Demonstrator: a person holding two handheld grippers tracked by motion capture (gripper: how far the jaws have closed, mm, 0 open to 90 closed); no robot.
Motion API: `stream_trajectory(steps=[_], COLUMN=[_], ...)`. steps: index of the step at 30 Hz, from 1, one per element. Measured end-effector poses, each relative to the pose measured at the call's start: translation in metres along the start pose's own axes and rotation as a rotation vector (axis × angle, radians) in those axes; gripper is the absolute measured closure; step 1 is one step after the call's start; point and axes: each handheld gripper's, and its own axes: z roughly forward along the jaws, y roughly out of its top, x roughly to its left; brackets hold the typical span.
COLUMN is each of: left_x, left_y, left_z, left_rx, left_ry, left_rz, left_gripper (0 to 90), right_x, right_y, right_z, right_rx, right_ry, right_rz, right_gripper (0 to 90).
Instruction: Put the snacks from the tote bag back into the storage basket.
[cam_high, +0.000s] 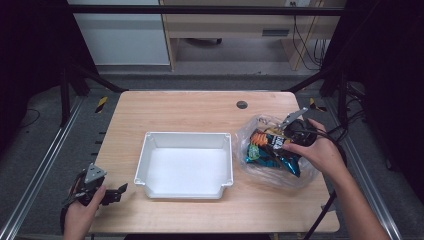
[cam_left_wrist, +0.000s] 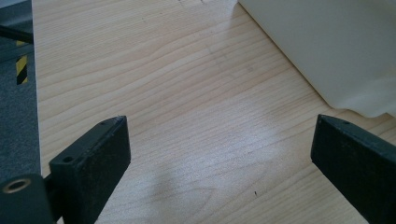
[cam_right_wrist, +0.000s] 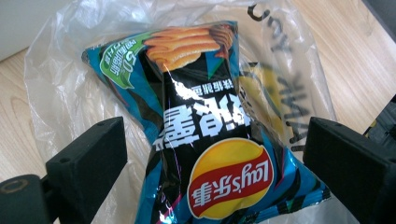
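Observation:
A blue and black Lay's crisp packet (cam_high: 270, 150) (cam_right_wrist: 210, 135) lies on a crumpled clear plastic bag (cam_high: 280, 177) (cam_right_wrist: 60, 84) at the right of the wooden table (cam_high: 175, 110). My right gripper (cam_high: 286, 141) (cam_right_wrist: 215, 125) is over it, open, one jaw on each side of the packet. A white tray (cam_high: 185, 135) (cam_left_wrist: 327, 46) stands empty in the middle. My left gripper (cam_high: 116, 192) (cam_left_wrist: 219, 126) hovers open above bare wood at the table's front left corner, just left of the tray.
A small round grommet (cam_high: 242, 104) sits in the tabletop behind the tray. Dark frame posts stand off both far corners, and metal rails run along the floor on either side of the table.

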Motion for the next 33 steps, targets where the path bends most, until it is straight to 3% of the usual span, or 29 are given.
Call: stream_trajectory(steps=[14, 22, 28, 33], left_x=[-0.001, 0.005, 0.006, 0.007], left_y=[0.000, -0.002, -0.001, -0.002], left_z=[0.002, -0.001, -0.005, -0.004], left_rx=[0.005, -0.006, -0.032, -0.024], left_ry=[-0.004, 0.014, 0.033, 0.031], left_rz=[0.005, -0.026, -0.028, -0.035], left_gripper=[4.5, 4.6, 4.9, 4.9], right_x=[0.000, -0.002, 0.000, 0.001], right_y=[0.005, 0.009, 0.011, 0.012], right_z=[0.013, 0.033, 0.052, 0.060], right_rx=[0.027, 0.063, 0.093, 0.109], right_ry=[0.025, 0.043, 0.060, 0.065], right_rz=[-0.027, -0.059, -0.068, -0.063], right_gripper=[7.2, 7.1, 6.8, 7.1])
